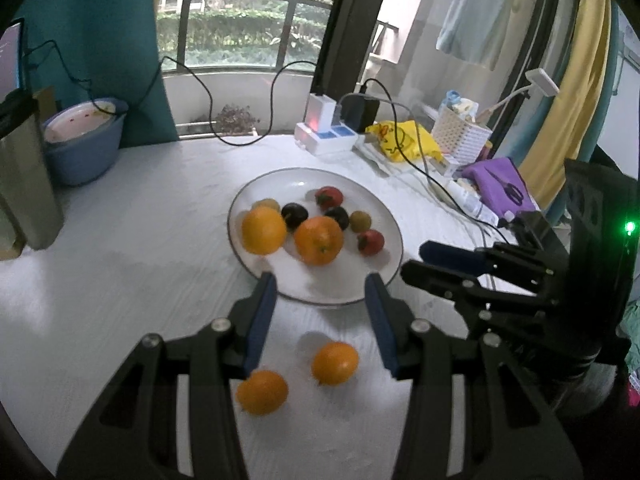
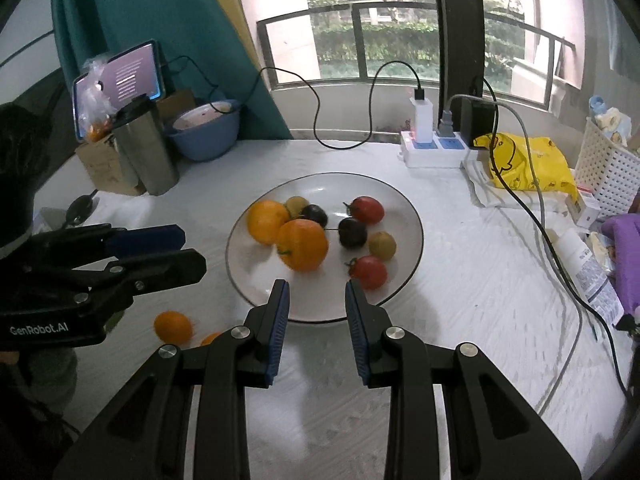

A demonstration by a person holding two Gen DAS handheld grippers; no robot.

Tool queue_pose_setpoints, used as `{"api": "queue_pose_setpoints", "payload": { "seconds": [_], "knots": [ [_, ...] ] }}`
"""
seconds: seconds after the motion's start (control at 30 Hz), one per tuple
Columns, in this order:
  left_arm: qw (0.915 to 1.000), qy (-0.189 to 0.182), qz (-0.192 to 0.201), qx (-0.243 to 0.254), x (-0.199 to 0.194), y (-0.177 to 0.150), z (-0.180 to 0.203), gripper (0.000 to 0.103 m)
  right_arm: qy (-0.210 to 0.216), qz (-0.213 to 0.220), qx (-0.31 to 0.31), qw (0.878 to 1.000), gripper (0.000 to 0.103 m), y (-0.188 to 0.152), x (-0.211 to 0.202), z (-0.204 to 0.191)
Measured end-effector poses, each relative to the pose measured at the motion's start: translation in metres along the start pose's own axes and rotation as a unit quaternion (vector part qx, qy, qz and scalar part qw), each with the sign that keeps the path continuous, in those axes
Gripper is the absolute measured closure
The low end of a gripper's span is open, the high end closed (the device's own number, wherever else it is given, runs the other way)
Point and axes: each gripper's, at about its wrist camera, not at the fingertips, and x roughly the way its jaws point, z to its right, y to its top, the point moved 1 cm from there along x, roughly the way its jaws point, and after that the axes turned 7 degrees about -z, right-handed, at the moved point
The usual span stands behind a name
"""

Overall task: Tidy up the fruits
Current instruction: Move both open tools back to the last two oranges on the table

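Note:
A white plate [image 1: 384,216] [image 2: 404,208] on the white table holds two oranges [image 1: 319,240] [image 2: 303,244], two red tomatoes, two dark fruits and two small yellow-green fruits. Two small oranges lie on the table in front of the plate, one [image 1: 334,362] between my left gripper's fingers, the other [image 1: 262,392] under its left finger. My left gripper [image 1: 321,284] is open and empty above them. It shows at the left of the right wrist view [image 2: 188,250], beside a small orange [image 2: 173,327]. My right gripper [image 2: 317,290] is open and empty at the plate's near rim.
A blue basin [image 1: 86,148] [image 2: 206,130], a steel cup [image 2: 150,152], a cardboard box and a phone [image 2: 120,80] stand at the back left. A power strip [image 2: 434,148] with cables, a yellow bag [image 2: 528,168], a white basket [image 2: 612,168] and purple cloth [image 1: 496,184] crowd the right.

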Motion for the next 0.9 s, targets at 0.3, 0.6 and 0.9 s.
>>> {"api": "queue_pose_setpoints", "payload": {
  "seconds": [0.3,0.6,0.9],
  "knots": [
    [1.0,0.005,0.006,-0.003,-0.015,-0.026,-0.007,0.056,-0.002,0.0,-0.012,1.0,0.072,-0.01,-0.011,-0.023],
    [0.9997,0.022,-0.001,0.001,-0.013,-0.051,-0.01,0.056,-0.002,-0.011,-0.018,1.0,0.072,-0.023,-0.01,-0.039],
    [0.9996,0.027,-0.011,-0.005,-0.008,-0.07,-0.022,0.056,0.001,-0.024,-0.019,1.0,0.072,-0.034,-0.001,-0.051]
  ]
}}
